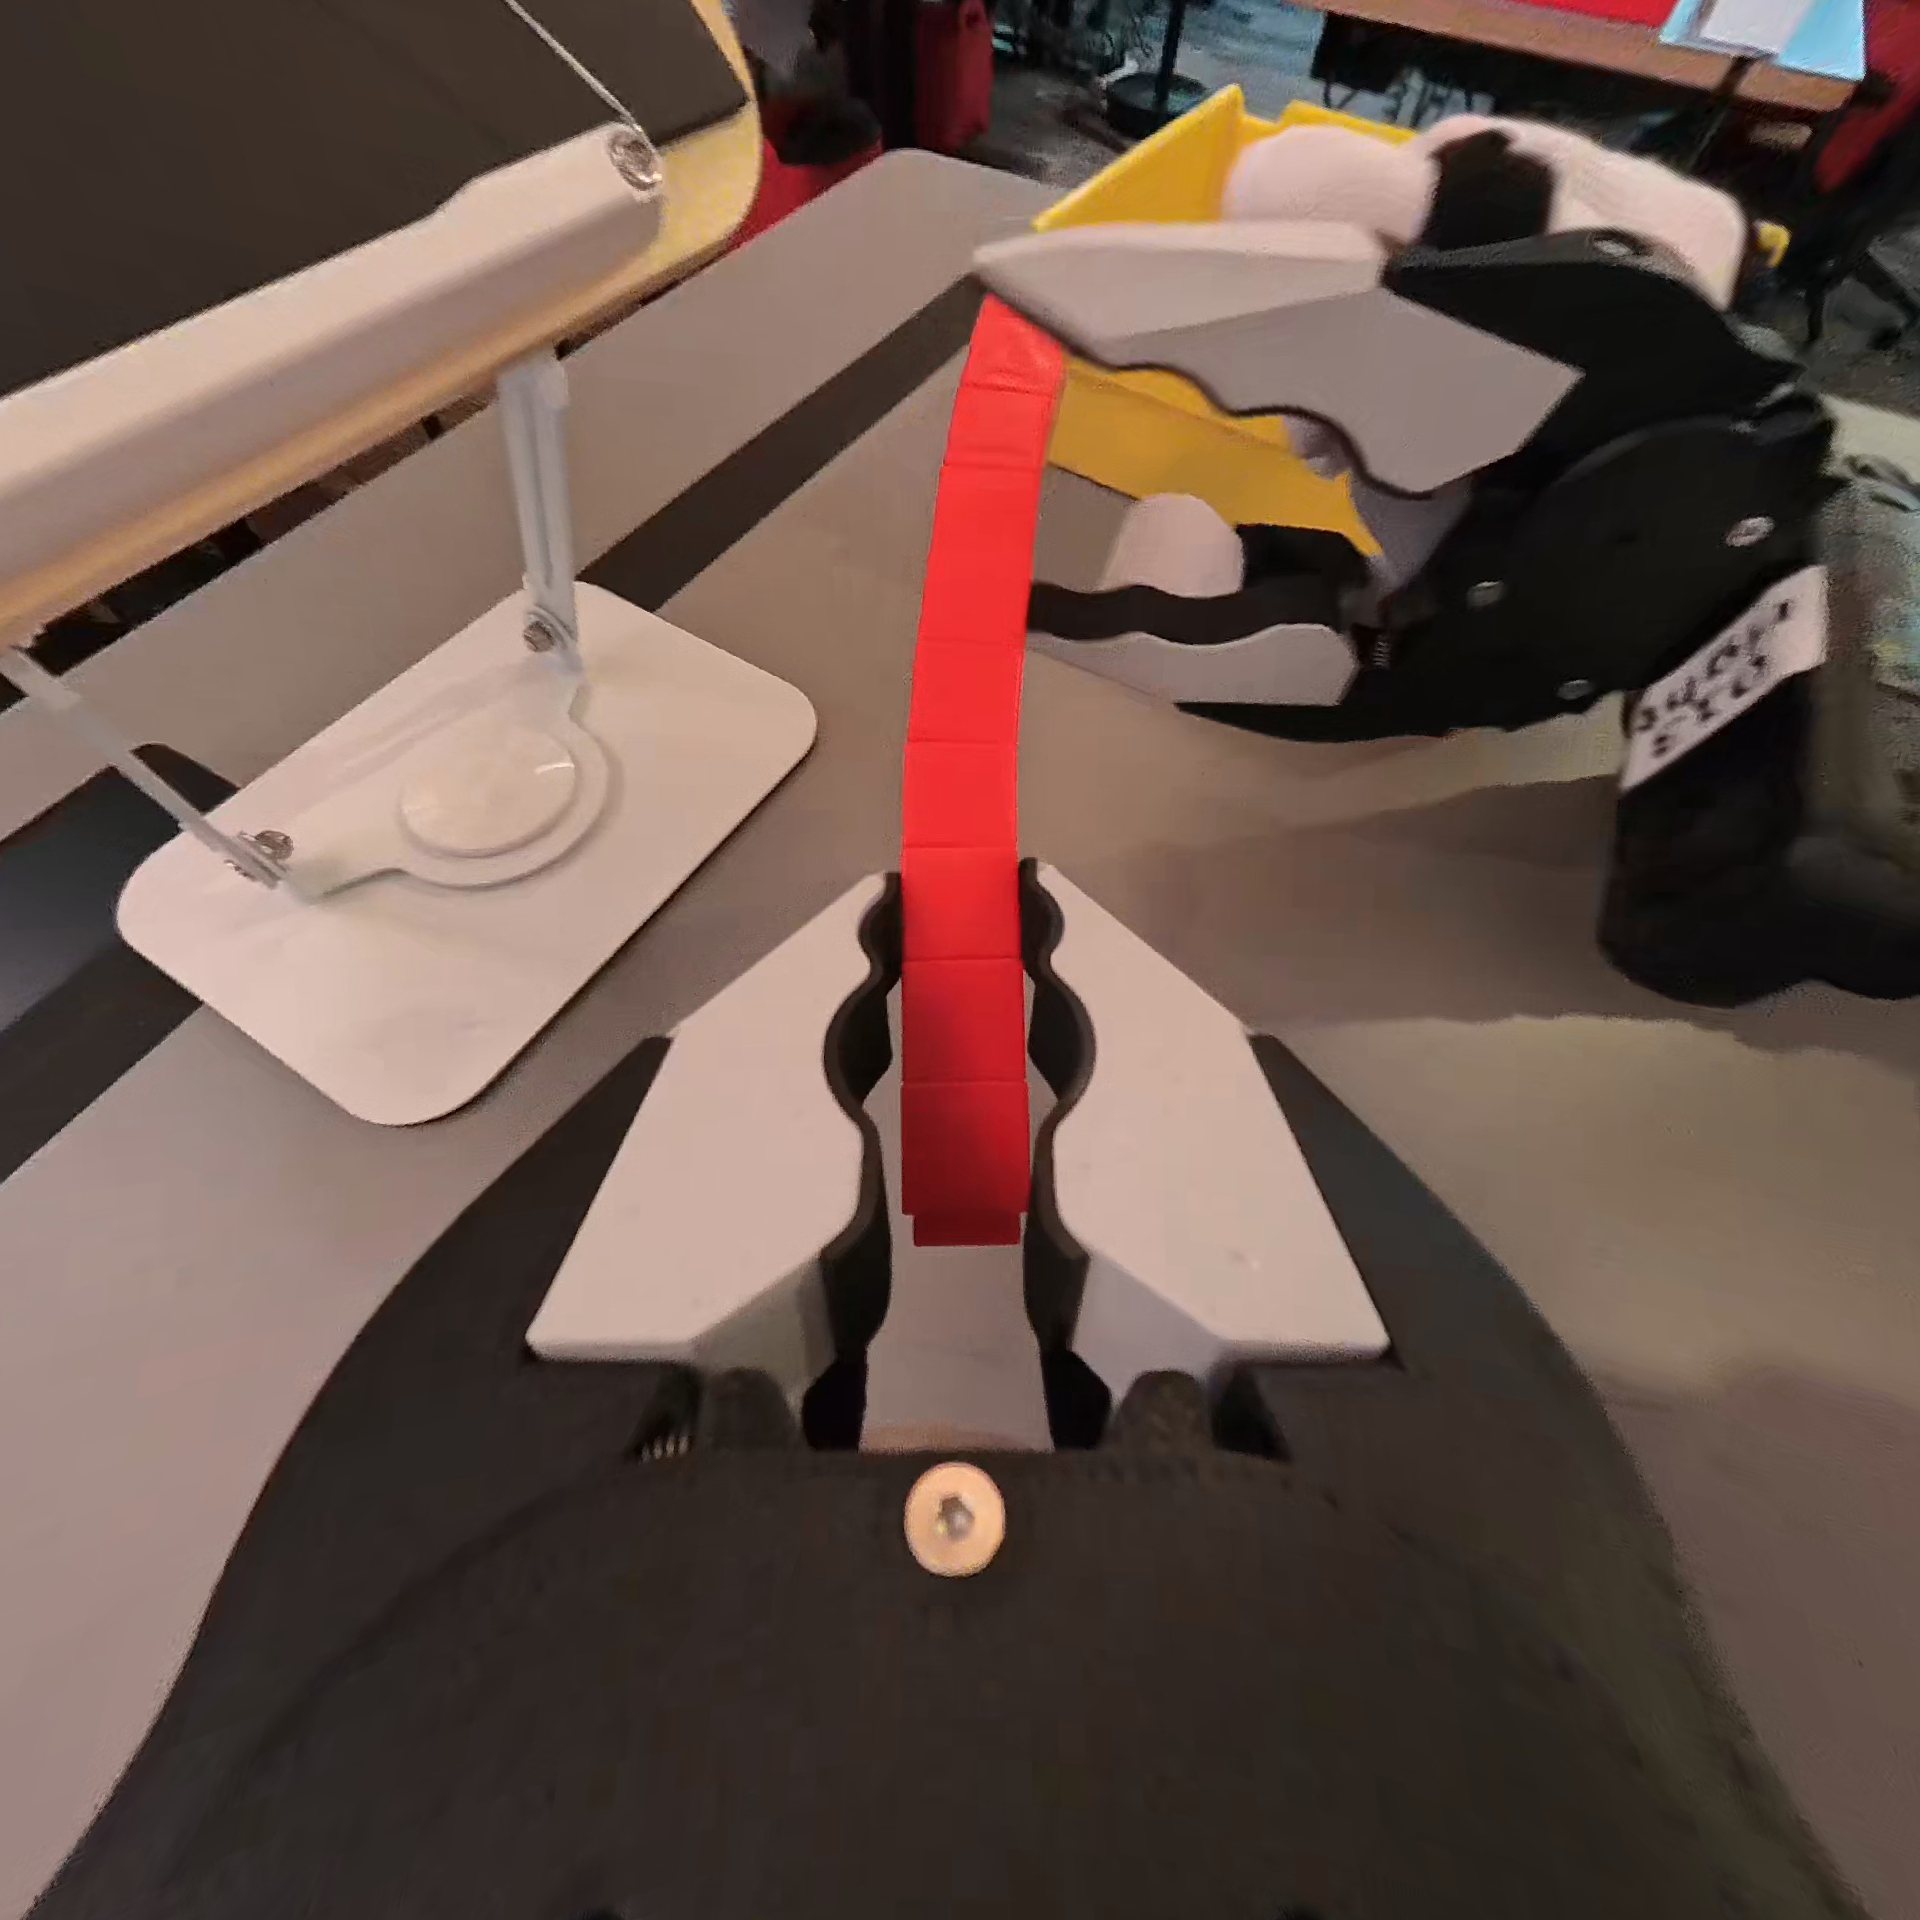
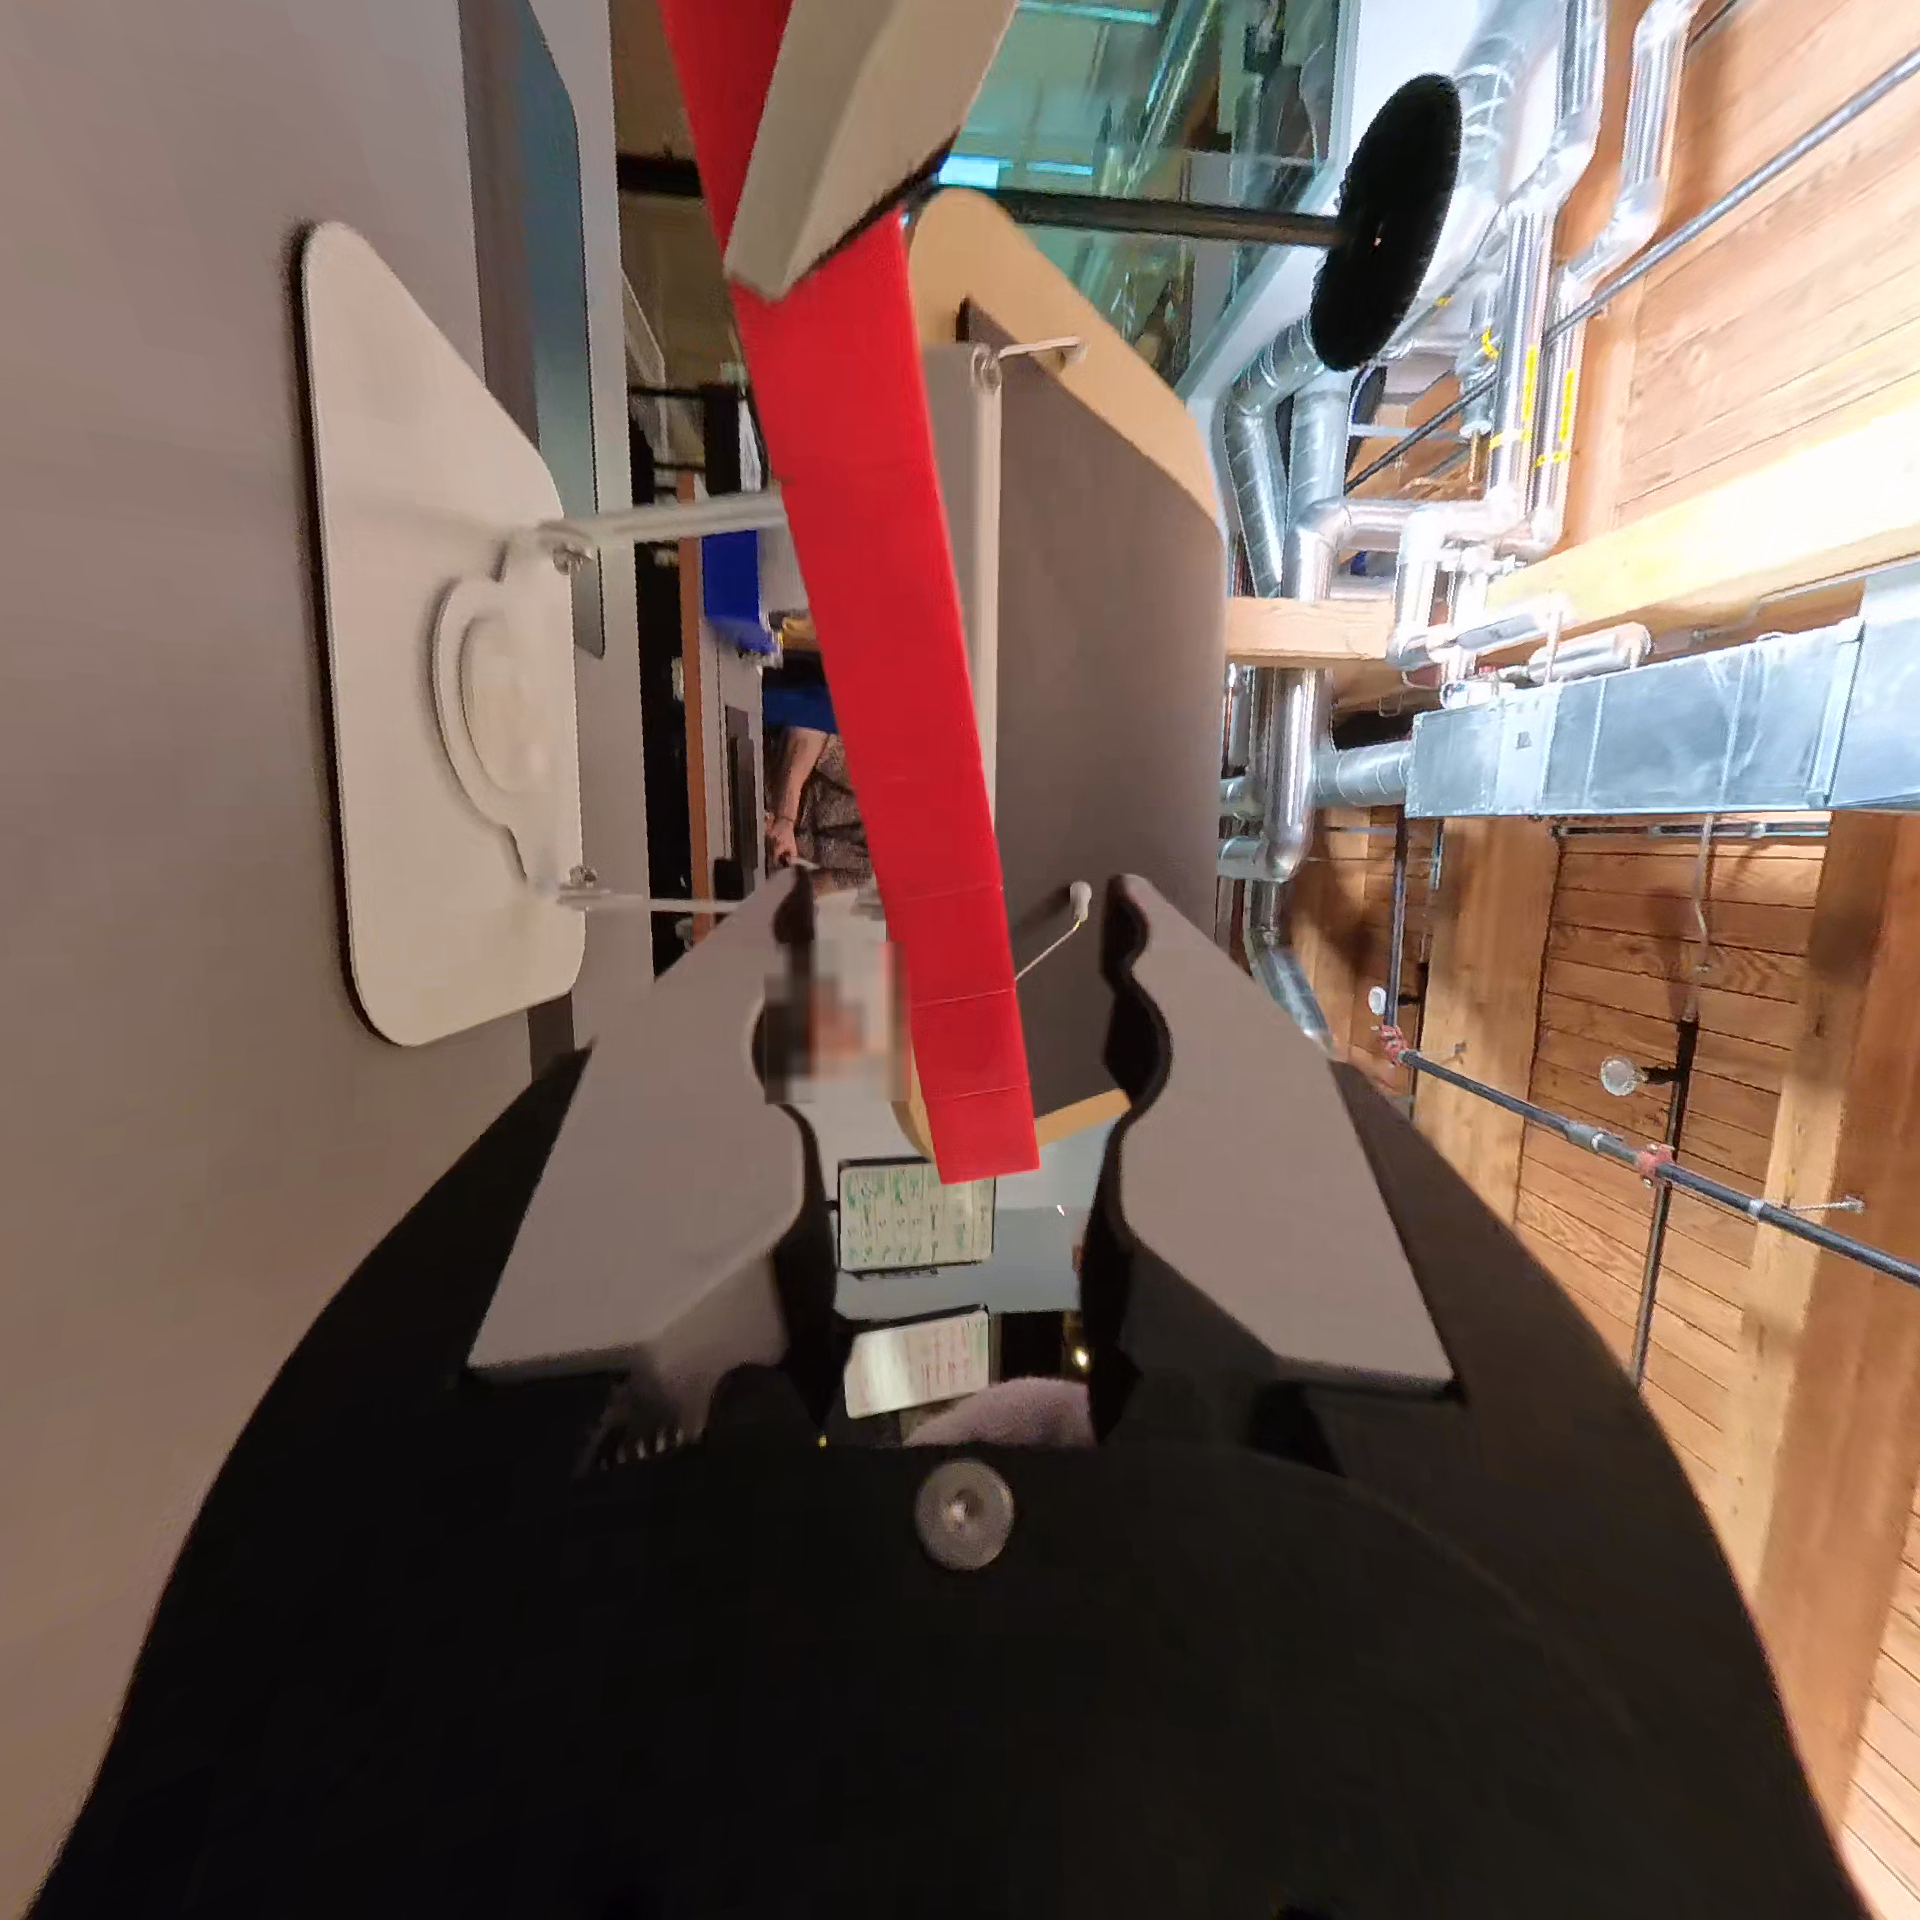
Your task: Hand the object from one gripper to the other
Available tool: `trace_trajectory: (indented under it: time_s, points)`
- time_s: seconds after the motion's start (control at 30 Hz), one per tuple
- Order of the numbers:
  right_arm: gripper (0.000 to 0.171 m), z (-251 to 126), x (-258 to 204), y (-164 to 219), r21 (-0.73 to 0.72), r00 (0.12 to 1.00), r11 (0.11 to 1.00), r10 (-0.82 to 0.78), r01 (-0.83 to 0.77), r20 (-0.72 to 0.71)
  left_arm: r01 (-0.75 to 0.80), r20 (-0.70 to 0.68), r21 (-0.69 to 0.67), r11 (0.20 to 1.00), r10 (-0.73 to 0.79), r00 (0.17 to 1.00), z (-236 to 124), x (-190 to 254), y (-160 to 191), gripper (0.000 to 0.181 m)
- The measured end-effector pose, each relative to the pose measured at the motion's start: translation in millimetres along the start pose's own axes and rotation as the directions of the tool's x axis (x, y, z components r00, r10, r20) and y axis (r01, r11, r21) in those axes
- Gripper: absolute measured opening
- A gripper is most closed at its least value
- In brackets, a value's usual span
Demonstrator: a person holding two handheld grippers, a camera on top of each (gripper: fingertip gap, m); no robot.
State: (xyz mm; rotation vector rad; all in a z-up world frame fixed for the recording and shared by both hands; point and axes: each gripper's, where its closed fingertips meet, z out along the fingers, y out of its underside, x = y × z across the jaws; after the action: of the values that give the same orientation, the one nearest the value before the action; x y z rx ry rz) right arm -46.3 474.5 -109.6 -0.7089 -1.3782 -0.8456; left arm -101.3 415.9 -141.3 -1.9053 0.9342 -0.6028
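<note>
A long red segmented bar (image 1: pixel 966 707) is held above the grey table (image 1: pixel 312 1299). My left gripper (image 1: pixel 961 894) is shut on its near end, with the black pads pressing both sides. The bar reaches forward to my right gripper (image 1: pixel 1023 436), which comes in from the right with its jaws apart around the far end. In the right wrist view, turned sideways, the bar (image 2: pixel 883 623) runs between the spread fingers of my right gripper (image 2: pixel 956 894), with a gap on each side. One grey finger (image 2: pixel 862 135) of the left gripper shows at the top, on the bar.
A white stand base (image 1: pixel 468 831) carrying a tilted dark panel (image 1: pixel 260 156) stands on the table at left; the base also shows in the right wrist view (image 2: pixel 416 623). A yellow bin (image 1: pixel 1174 436) with a black and white plush toy (image 1: pixel 1351 177) sits behind the right gripper. My hands' fingertips stand some 9 centimeters from each other.
</note>
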Motion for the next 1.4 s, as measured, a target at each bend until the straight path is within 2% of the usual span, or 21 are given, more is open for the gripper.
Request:
trace_trajectory:
  time_s: [0.07,0.1,0.23,0.3,0.33,0.43,0.53,0.6,0.7,0.83,1.0,1.17,1.37,1.4]
  points:
    - [0.037,3.8,-8.1,11.5,-0.044,1.000,0.999,-0.016,0.017,0.027,-0.006,-0.009,-0.015,1.000,0.006,1.000,1.2,4.3,0.6,0.020]
    - [0.020,4.1,-10.5,13.5,-0.043,0.999,0.999,-0.011,0.013,0.037,-0.009,-0.022,-0.014,1.000,0.009,1.000,1.2,7.6,-0.4,0.020]
    - [0.020,4.7,-14.5,15.9,-0.048,0.992,0.995,0.095,-0.091,0.088,-0.035,-0.013,0.015,0.999,0.036,0.999,-0.2,10.1,-7.1,0.020]
    - [0.020,5.6,-17.2,18.4,-0.059,0.964,0.973,0.229,-0.223,0.138,-0.066,0.018,0.109,0.992,0.065,0.998,-7.3,8.8,-23.8,0.022]
    - [0.020,5.8,-19.6,19.1,-0.060,0.936,0.952,0.305,-0.299,0.173,-0.090,0.024,0.179,0.980,0.087,0.996,-13.9,10.5,-35.3,0.035]
    - [0.020,5.2,-23.2,19.9,-0.068,0.816,0.855,0.511,-0.514,0.270,-0.136,0.062,0.387,0.912,0.121,0.991,-42.6,10.9,-67.9,0.056]
    - [0.020,-0.2,-20.7,4.5,-0.044,0.618,0.688,0.676,-0.725,0.401,-0.085,0.043,0.531,0.843,0.074,0.996,-67.1,5.0,-85.1,0.067]
    - [0.020,-7.5,-19.2,-14.3,-0.042,0.446,0.545,0.725,-0.837,0.524,-0.061,0.017,0.557,0.828,0.062,0.998,-69.7,1.9,-84.1,0.069]
    - [0.019,-14.3,-13.8,-30.7,-0.072,0.250,0.369,0.746,-0.927,0.617,-0.033,-0.027,0.579,0.815,0.060,0.998,-63.9,4.2,-82.2,0.072]
    - [0.020,-17.3,-10.0,-44.2,-0.098,0.117,0.240,0.740,-0.966,0.663,-0.042,-0.012,0.560,0.828,0.059,0.998,-41.8,11.8,-81.2,0.072]
    - [0.020,-21.1,-16.6,-62.6,-0.132,0.041,0.189,0.706,-0.973,0.707,-0.076,0.052,0.534,0.842,0.058,0.997,-9.7,21.9,-80.9,0.064]
    - [0.020,-25.3,-17.8,-72.3,-0.132,0.024,0.177,0.676,-0.975,0.736,-0.069,0.025,0.546,0.835,0.066,0.997,-3.7,29.3,-80.6,0.027]
    - [0.020,-25.6,-14.4,-71.9,-0.131,0.005,0.150,0.675,-0.980,0.738,-0.068,0.037,0.552,0.831,0.057,0.998,-5.0,29.9,-83.1,0.026]
    - [0.034,-24.4,-15.3,-69.2,-0.140,0.009,0.161,0.684,-0.977,0.730,-0.085,0.066,0.551,0.830,0.058,0.996,-5.4,28.0,-83.6,0.026]
